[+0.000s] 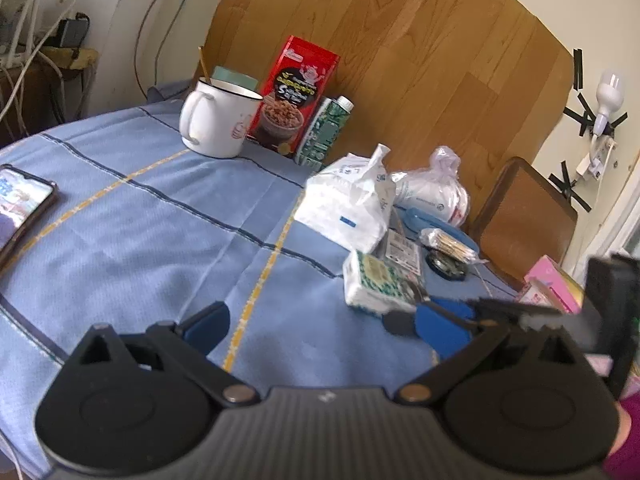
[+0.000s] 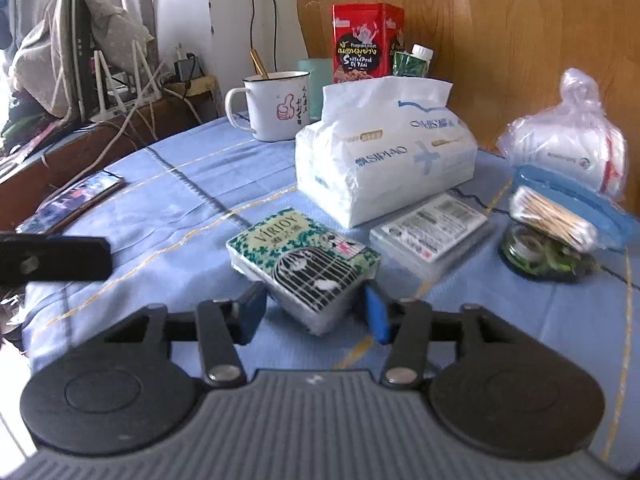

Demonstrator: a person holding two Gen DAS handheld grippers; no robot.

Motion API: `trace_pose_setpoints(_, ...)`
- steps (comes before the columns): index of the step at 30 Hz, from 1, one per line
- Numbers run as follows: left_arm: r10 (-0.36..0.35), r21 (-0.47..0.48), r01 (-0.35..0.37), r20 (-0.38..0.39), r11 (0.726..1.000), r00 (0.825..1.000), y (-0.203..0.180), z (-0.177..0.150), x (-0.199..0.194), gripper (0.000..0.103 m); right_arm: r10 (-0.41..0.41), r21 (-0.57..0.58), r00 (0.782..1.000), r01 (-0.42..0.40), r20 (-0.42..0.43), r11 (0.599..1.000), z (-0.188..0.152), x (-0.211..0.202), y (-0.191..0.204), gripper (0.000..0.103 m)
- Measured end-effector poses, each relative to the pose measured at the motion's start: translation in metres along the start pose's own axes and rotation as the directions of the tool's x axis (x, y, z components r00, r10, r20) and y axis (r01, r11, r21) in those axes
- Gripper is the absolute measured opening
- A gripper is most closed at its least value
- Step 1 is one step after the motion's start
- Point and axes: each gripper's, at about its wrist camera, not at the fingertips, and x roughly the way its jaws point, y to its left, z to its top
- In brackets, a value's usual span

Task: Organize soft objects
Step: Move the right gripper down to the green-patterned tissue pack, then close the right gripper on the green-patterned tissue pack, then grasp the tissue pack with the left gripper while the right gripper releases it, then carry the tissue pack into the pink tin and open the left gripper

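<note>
Straddling the green Virjoy tissue pack (image 2: 304,264) at six o'clock on the blue-clothed worktop (image 2: 168,204), the right hand-held gripper (image 2: 314,314) stands half-spread, pads not visibly pressing; squeezing gently and squarely should avoid crushing it. The left hand-held gripper (image 1: 326,330) gapes wide, empty.

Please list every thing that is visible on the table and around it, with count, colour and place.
tissue pack: 1, green-white, between right gripper's fingers
tissue bag: 1, white, centre
mug: 1, white, back
red box: 1, behind mug
carton: 1, green, beside red box
flat packet: 1, white, right of tissue pack
cotton swabs: 1 bag, right
plastic bag: 1, clear, far right
phone: 1, left
tablecloth: 1, blue
left gripper: open, empty
right gripper: around tissue pack
</note>
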Motion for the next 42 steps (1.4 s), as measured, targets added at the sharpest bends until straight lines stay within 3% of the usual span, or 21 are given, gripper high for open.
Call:
trace_pose_setpoints(8,-0.044,0.025,0.045,-0.044,0.999,0.998,-0.016,0.000,0.016,0.102,0.020,-0.054,1.000,-0.020,0.013,0.998,-0.039,-0.043,0.011,0.054)
trace_pose_setpoints(13,-0.119,0.031,0.123,-0.096,0.992,0.988,-0.031,-0.003,0.024,0.102,0.008,-0.042,0.999,-0.007,0.038,0.999,-0.051,-0.054,0.014,0.075)
trace_pose_setpoints(16,-0.130,0.047,0.138,-0.138,0.989,0.982,-0.042,-0.010,0.033,0.102,0.002,-0.040,1.000,-0.001,0.028,0.999,-0.050,-0.052,0.014,0.075)
trace_pose_setpoints(18,-0.139,0.037,0.148,-0.169,0.988,0.976,-0.048,-0.014,0.040,0.097,-0.002,-0.048,1.000,0.003,0.023,0.999,-0.050,-0.049,0.016,0.075)
trace_pose_setpoints(20,-0.149,0.050,0.161,-0.184,0.986,0.972,-0.056,-0.018,0.044,0.086,-0.009,-0.059,1.000,0.010,0.026,0.998,-0.051,-0.048,0.018,0.073)
trace_pose_setpoints(22,-0.151,0.085,0.172,-0.215,0.981,0.965,-0.069,-0.022,0.048,0.076,-0.014,-0.069,0.999,0.017,0.040,0.997,-0.053,-0.050,0.018,0.045)
trace_pose_setpoints(27,-0.165,0.176,0.204,-0.216,0.963,0.962,-0.111,-0.017,0.055,0.075,-0.104,-0.033,0.984,0.110,0.146,0.993,-0.058,-0.072,0.011,0.044)
trace_pose_setpoints(30,-0.227,0.243,0.281,-0.226,0.928,0.947,-0.152,-0.007,0.064,0.076,-0.206,-0.013,0.946,0.216,0.249,0.976,-0.064,-0.099,0.000,0.044)
trace_pose_setpoints(32,-0.271,0.295,0.336,-0.240,0.894,0.932,-0.184,-0.002,0.072,0.077,-0.288,0.023,0.908,0.295,0.304,0.955,-0.069,-0.119,-0.011,0.044)
trace_pose_setpoints(37,-0.383,0.423,0.474,-0.286,0.772,0.879,-0.282,-0.005,0.094,0.079,-0.504,0.143,0.775,0.489,0.382,0.861,-0.086,-0.173,-0.049,0.046)
trace_pose_setpoints(40,-0.426,0.487,0.529,-0.315,0.695,0.848,-0.336,-0.018,0.107,0.080,-0.613,0.202,0.688,0.585,0.388,0.785,-0.095,-0.201,-0.074,0.047)
trace_pose_setpoints(42,-0.444,0.504,0.562,-0.345,0.656,0.827,-0.367,-0.027,0.117,0.080,-0.666,0.244,0.645,0.625,0.375,0.742,-0.103,-0.216,-0.092,0.048)
